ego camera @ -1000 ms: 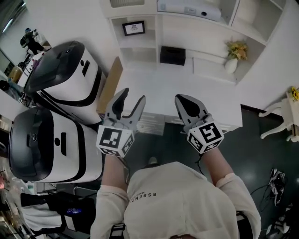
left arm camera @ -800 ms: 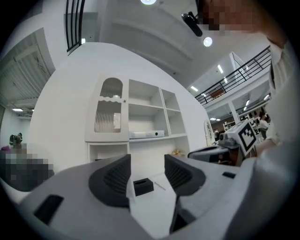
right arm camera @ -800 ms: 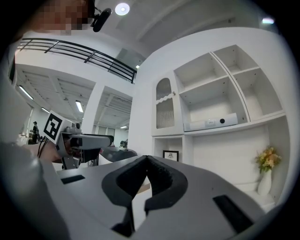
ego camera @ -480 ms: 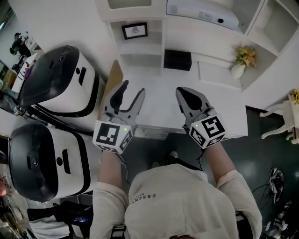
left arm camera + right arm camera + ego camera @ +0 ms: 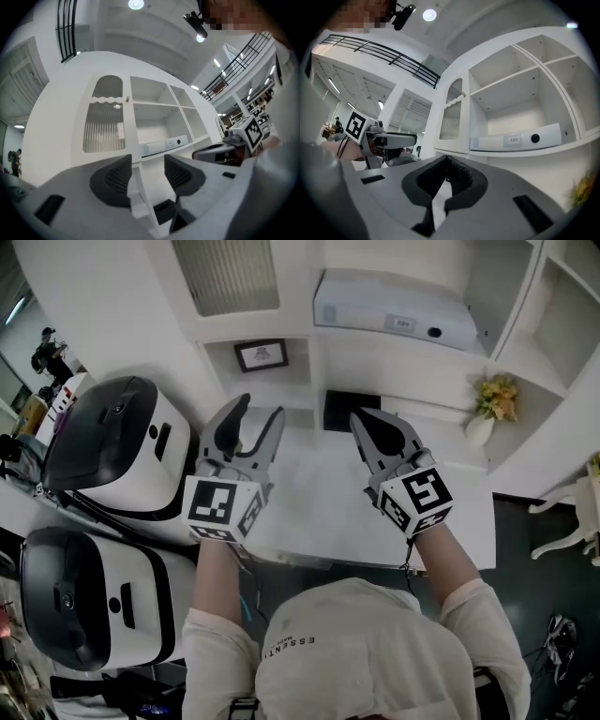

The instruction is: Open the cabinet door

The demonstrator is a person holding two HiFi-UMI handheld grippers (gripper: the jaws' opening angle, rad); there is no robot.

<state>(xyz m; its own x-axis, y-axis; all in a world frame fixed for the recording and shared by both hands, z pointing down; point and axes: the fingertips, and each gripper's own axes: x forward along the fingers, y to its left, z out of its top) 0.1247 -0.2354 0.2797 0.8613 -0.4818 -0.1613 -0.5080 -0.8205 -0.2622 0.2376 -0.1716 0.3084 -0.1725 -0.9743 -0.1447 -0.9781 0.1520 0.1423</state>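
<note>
The white cabinet's door (image 5: 225, 273), with a ribbed glass pane, stands closed at the upper left of the shelf unit. It also shows in the left gripper view as the door (image 5: 104, 126) with a small knob (image 5: 127, 98), and in the right gripper view as the door (image 5: 451, 123). My left gripper (image 5: 248, 423) is open with nothing between its fingers, held above the counter and short of the door. My right gripper (image 5: 370, 427) is shut and empty, level with the left one and apart from the cabinet.
A white box-shaped device (image 5: 394, 310) lies on a shelf right of the door. Below are a framed picture (image 5: 261, 355), a black box (image 5: 339, 409) and a vase of yellow flowers (image 5: 487, 413). Two large white and black machines (image 5: 112, 442) stand at the left beside the counter (image 5: 347, 512).
Both grippers have risen and moved forward toward the shelf unit. The view has tilted up, bringing the ribbed door into sight. Neither gripper's state has changed.
</note>
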